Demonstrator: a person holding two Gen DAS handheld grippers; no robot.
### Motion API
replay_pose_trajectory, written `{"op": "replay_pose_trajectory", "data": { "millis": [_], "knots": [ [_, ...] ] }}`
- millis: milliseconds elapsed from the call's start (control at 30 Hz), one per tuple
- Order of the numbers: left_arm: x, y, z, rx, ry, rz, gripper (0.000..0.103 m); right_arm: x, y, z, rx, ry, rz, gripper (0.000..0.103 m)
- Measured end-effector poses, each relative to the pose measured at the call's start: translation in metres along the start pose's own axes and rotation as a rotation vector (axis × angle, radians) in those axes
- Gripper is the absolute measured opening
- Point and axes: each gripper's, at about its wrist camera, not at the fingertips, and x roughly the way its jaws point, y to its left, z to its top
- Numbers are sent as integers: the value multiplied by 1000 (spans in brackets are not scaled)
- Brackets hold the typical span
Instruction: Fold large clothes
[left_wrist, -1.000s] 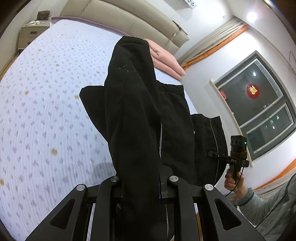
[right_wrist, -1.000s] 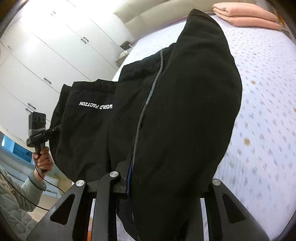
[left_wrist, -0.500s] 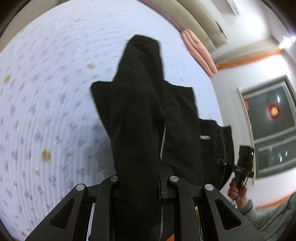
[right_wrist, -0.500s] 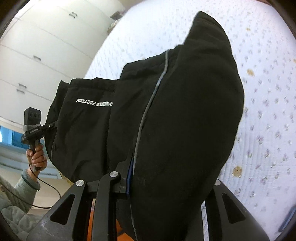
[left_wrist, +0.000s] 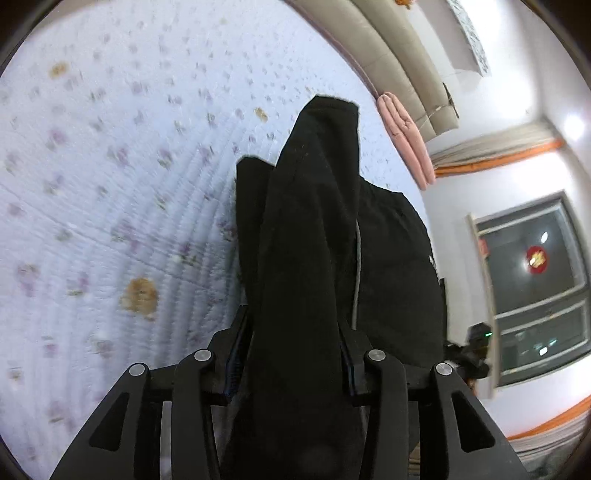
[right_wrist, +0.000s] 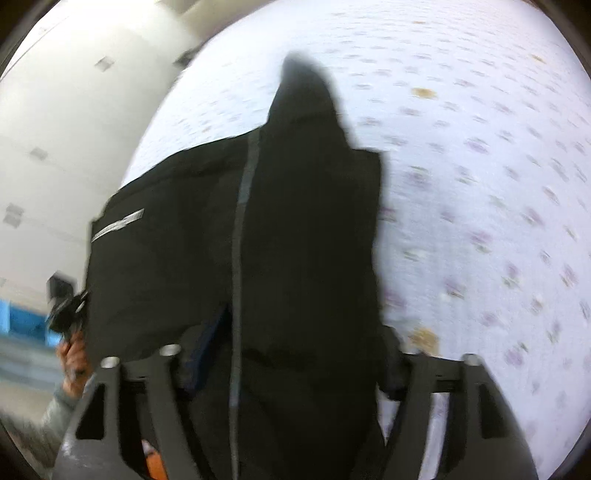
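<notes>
A large black garment with a thin grey stripe hangs bunched between my two grippers above the bed. My left gripper is shut on one thick fold of it. My right gripper is shut on another fold of the black garment; white lettering shows on the cloth stretched toward the other hand. The right wrist view is blurred. The fingertips of both grippers are hidden by cloth.
The bed has a white quilted cover with small purple and brown marks. A folded pink blanket lies by the beige headboard. A window is at right; white wardrobes at left.
Both grippers have tipped downward and moved closer over the bed with the garment still held. The headboard and the wardrobes have slid toward the frame edges.
</notes>
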Motion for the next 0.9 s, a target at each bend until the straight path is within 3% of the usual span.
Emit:
{"op": "replay_pose_trajectory", "data": {
  "millis": [33,167,267,300,400,533,667,900],
  "knots": [
    [-9,-6,0,28,-9,38,44,-10,-2,-4,14,-24,-23,76],
    [-53,-36,-10,158,-70,223,43,-63,11,-23,17,-121,-292,77],
    [-80,-73,-18,250,-132,285,42,-100,39,-38,21,-193,-316,78],
    [-83,-88,-21,282,-146,297,42,-100,69,-47,9,-207,-310,78],
    [-67,-120,-30,353,-136,335,42,-103,97,-72,-36,-225,-311,78],
    [-14,-138,-48,383,-48,351,42,-39,172,-100,-30,-162,-301,78],
    [34,-129,-57,364,25,444,42,14,171,-117,-60,-96,-424,78],
    [20,-129,-53,348,-17,430,43,20,172,-120,0,-101,-427,82]
  ]
}}
